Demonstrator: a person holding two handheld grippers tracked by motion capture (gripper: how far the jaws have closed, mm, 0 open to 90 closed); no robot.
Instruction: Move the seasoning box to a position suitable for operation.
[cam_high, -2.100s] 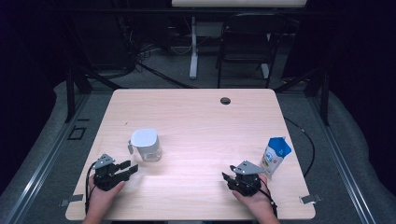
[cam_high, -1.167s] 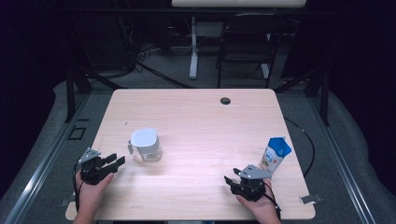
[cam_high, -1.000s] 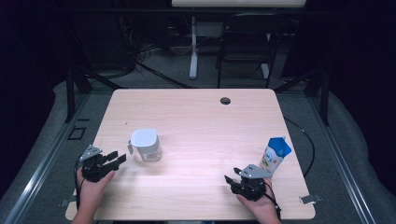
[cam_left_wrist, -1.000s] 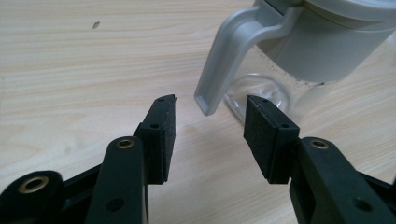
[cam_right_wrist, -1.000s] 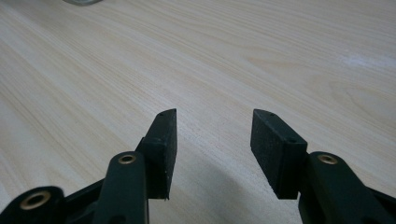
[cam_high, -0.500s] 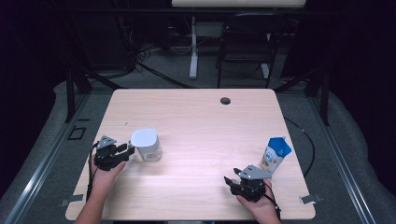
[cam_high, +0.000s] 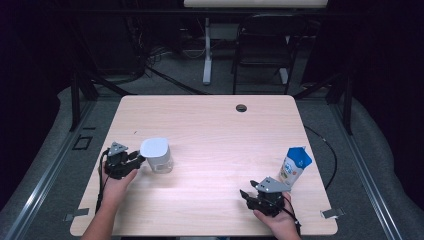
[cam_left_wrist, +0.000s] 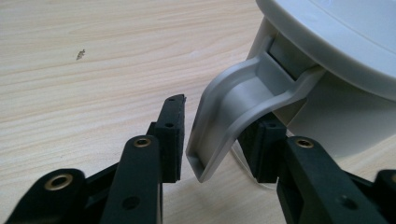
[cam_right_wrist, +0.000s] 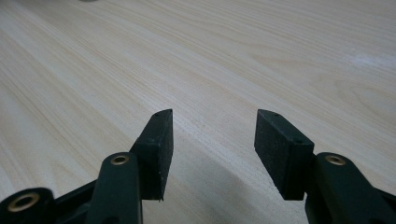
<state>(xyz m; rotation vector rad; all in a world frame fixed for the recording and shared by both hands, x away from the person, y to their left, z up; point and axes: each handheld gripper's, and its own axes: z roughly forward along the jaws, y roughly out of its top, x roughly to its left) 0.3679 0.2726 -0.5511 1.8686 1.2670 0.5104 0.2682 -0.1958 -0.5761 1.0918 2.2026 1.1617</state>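
A white lidded jug (cam_high: 157, 155) stands on the left half of the wooden table (cam_high: 215, 130). My left gripper (cam_high: 131, 160) is up against its left side. In the left gripper view the jug's grey curved handle (cam_left_wrist: 233, 107) sits between the jaws of my left gripper (cam_left_wrist: 217, 121), which have just been closing; a thin gap remains at the left pad (cam_left_wrist: 170, 135), so the gripper is open. A blue and white milk carton (cam_high: 295, 165) stands at the right. My right gripper (cam_high: 250, 196) rests in front of it, open over bare wood (cam_right_wrist: 212, 116), its jaws having just opened slightly.
A small dark round hole (cam_high: 241, 108) lies near the table's far edge. Beyond the table stand a dark chair (cam_high: 262, 50) and a white desk leg (cam_high: 206, 50). A cable (cam_high: 325, 150) runs along the floor at the right.
My left hand has moved right, up to the jug, and its jaws have narrowed around the handle. The right hand and the carton have stayed put.
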